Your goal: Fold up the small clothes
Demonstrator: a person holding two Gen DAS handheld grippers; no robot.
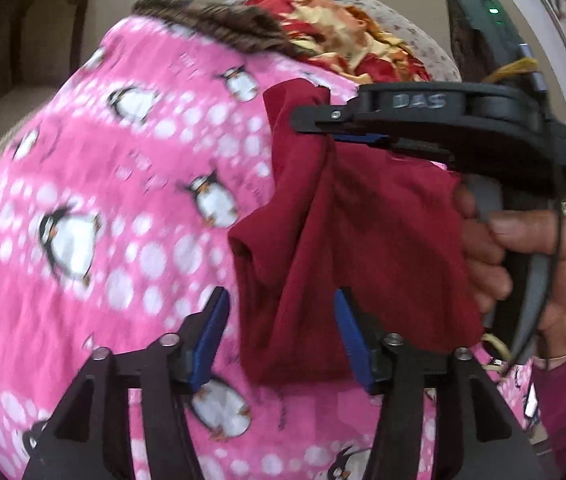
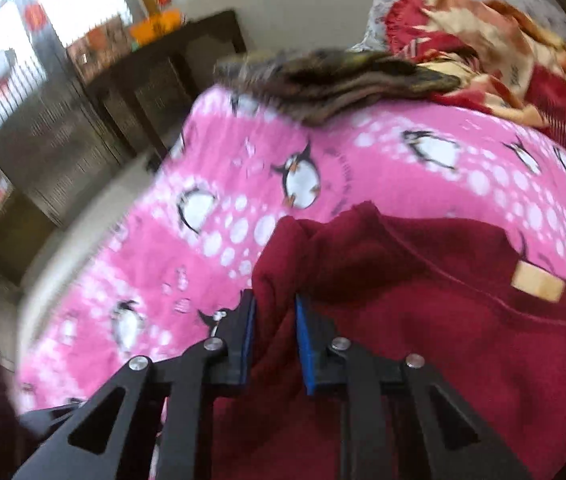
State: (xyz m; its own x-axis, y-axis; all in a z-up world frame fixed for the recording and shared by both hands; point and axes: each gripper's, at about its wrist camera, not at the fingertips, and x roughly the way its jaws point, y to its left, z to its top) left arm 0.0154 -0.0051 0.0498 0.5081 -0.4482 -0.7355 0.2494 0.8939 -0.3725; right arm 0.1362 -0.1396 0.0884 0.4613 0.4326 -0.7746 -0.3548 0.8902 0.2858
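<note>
The right gripper (image 2: 275, 344) is clamped on a bunched edge of the maroon garment (image 1: 347, 240), lifting it off the pink penguin blanket (image 1: 123, 200) on the bed so it hangs free, probably to find its shape before folding. The left gripper (image 1: 283, 336) has its jaws apart beside the hanging cloth, gripping nothing, seemingly placed to catch a lower edge. A folded brown cloth (image 2: 323, 76) lies farther back.

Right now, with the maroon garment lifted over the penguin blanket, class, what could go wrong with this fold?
1. The right gripper pinches only a bunched edge of the maroon garment, so it may slip out.
2. The left gripper is open and the cloth hangs crumpled beside it, so it may grab the wrong layer.
3. The brown folded cloth lies nearby and could be disturbed.
</note>
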